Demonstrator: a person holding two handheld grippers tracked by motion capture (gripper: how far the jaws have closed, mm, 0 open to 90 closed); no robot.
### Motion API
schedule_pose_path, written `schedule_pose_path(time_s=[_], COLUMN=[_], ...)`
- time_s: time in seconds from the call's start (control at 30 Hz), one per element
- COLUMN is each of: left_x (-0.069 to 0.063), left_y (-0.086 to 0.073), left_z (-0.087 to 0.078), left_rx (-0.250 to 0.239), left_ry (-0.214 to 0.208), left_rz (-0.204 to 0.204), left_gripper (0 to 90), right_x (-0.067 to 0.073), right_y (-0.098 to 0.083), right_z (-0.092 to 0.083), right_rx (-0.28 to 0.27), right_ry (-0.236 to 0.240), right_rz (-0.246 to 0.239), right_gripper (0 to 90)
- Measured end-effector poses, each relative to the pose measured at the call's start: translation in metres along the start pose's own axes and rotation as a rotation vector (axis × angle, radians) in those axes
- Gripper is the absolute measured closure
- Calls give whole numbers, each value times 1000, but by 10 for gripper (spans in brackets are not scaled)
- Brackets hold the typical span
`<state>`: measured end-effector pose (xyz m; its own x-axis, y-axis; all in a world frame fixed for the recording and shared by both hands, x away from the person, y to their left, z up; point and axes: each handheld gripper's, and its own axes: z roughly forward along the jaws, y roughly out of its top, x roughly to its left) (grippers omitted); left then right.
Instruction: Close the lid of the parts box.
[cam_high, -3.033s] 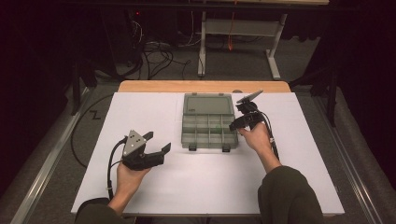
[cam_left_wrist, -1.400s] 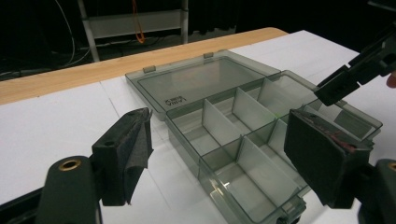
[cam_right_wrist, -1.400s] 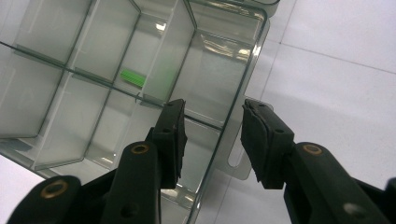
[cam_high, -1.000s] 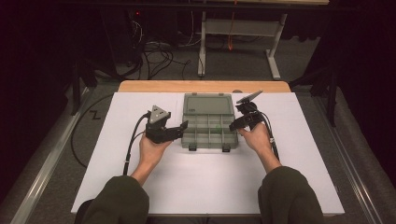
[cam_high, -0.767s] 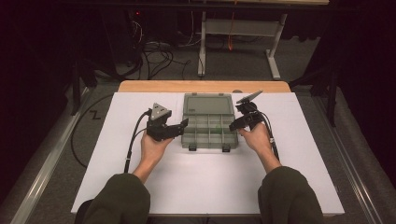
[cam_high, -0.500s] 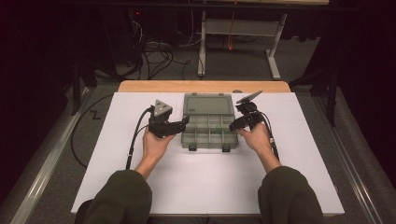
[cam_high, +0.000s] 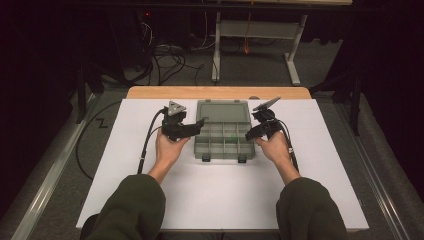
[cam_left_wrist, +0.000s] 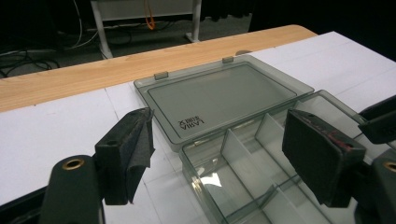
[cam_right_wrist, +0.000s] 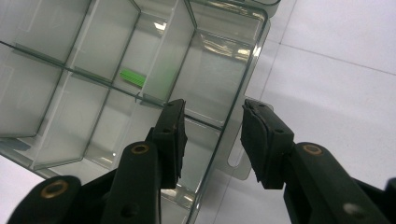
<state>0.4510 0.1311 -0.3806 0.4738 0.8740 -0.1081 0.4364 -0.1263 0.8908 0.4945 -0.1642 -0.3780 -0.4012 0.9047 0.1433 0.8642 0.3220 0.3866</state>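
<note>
I have the clear organiser box (cam_high: 223, 141) lying open mid-table, lid flat behind; my right gripper (cam_right_wrist: 212, 140) straddles its side wall, jaws apart; my left gripper (cam_left_wrist: 224, 154), jaws apart, nears the opposite corner; closing likely remains.

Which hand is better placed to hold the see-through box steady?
Probably the right. The right gripper already has its open jaws on either side of the compartment box's side wall, ready to pinch it. The left gripper is open too, above the box's corner near the open lid, astride no wall.
</note>
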Motion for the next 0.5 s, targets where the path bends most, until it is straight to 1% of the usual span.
schedule_pose_path(time_s=[0.07,0.13,0.17,0.2,0.27,0.4,0.5], left_x=[2,5,5,7,8,11,12], left_y=[1,2,2,4,6,9,10], left_z=[3,6,6,10,12,19,24], left_rx=[11,24,24,52,61,88,98], left_ry=[0,-19,-19,-41,-42,-38,-31], left_rz=[-6,-16,-16,-27,-38,-36,-36], left_gripper=[255,255,255,255,273,274,275], right_x=[0,0,0,0,1,1,1], right_y=[0,0,0,0,0,0,0], right_z=[0,0,0,0,0,0,0], right_rx=[0,0,0,0,0,0,1], right_ry=[0,-1,-1,-3,-4,-4,-5], right_rz=[0,1,1,-2,-2,-3,-3], right_gripper=[616,616,616,617,617,617,617])
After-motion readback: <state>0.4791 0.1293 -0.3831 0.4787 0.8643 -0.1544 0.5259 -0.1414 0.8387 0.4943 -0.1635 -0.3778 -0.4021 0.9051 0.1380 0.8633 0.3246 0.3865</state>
